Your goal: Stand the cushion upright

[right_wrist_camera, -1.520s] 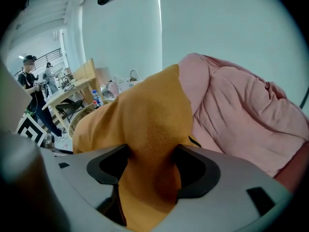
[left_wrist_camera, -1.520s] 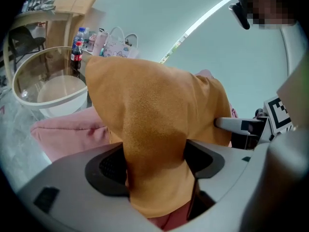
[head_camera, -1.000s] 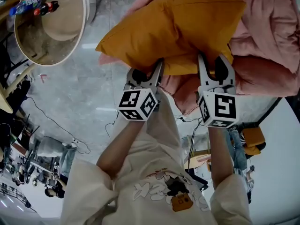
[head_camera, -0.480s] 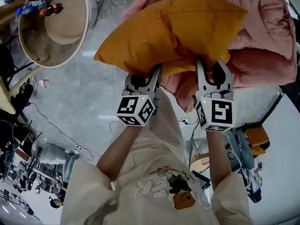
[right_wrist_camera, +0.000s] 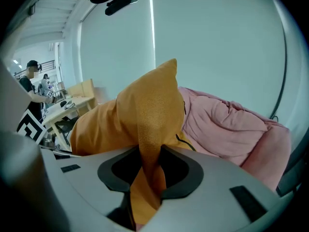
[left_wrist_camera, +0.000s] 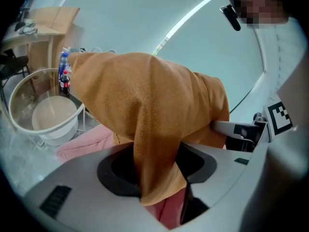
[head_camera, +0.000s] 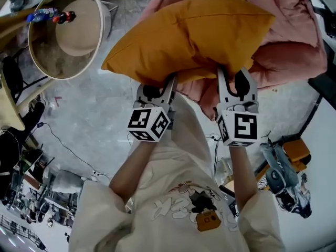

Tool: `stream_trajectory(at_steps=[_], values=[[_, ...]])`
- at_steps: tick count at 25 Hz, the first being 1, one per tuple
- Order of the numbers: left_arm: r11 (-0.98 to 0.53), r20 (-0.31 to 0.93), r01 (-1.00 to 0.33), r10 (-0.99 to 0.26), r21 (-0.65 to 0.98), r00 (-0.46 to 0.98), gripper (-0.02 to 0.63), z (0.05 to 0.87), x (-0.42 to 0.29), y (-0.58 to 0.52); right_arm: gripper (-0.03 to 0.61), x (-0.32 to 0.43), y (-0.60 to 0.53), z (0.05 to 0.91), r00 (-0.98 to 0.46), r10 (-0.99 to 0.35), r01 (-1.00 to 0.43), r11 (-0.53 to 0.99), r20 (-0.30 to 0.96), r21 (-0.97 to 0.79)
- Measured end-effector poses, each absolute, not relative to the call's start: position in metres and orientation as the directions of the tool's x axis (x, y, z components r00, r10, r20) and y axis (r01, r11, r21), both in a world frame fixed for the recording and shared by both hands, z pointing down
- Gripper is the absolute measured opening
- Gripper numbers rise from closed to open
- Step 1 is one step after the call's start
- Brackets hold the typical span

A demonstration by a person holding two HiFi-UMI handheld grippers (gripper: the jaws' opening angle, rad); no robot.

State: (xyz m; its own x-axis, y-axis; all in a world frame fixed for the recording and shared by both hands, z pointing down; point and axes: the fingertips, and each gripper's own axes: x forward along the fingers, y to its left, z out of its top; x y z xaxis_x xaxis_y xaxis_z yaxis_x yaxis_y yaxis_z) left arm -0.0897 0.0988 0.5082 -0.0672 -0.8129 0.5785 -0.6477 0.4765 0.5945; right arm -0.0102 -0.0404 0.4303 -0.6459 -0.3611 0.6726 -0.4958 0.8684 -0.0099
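A mustard-yellow cushion [head_camera: 189, 38] is held up in the air over a pink quilt [head_camera: 294, 35]. My left gripper [head_camera: 169, 83] is shut on the cushion's near edge toward the left, with a fold of its fabric pinched between the jaws in the left gripper view [left_wrist_camera: 154, 178]. My right gripper [head_camera: 229, 76] is shut on the same edge further right, and a bunched fold of yellow fabric [right_wrist_camera: 149, 173] runs between its jaws. The cushion [right_wrist_camera: 140, 115] rises above both grippers, its corner pointing up. Its far side is hidden.
A round white-rimmed stool or basket [head_camera: 65, 33] stands at the upper left, with bottles [head_camera: 50, 16] on a table edge beside it. The pink quilt [right_wrist_camera: 227, 124] fills the upper right. Grey floor [head_camera: 94, 114] with cables lies below.
Both grippers have risen with the cushion held between them, lifting it off the pink quilt. The floor and stool have shifted in the head view as the head moved.
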Motion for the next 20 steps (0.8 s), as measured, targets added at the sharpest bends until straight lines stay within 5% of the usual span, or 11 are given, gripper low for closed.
stream_trajectory(at_steps=[20], values=[[0.256,0.598,-0.865,-0.799,0.432,0.062,0.230,0.441,-0.096,0.076,0.137,0.041,-0.030,0.385,-0.645,-0.478,-0.664,0.736,0.596,-0.128]])
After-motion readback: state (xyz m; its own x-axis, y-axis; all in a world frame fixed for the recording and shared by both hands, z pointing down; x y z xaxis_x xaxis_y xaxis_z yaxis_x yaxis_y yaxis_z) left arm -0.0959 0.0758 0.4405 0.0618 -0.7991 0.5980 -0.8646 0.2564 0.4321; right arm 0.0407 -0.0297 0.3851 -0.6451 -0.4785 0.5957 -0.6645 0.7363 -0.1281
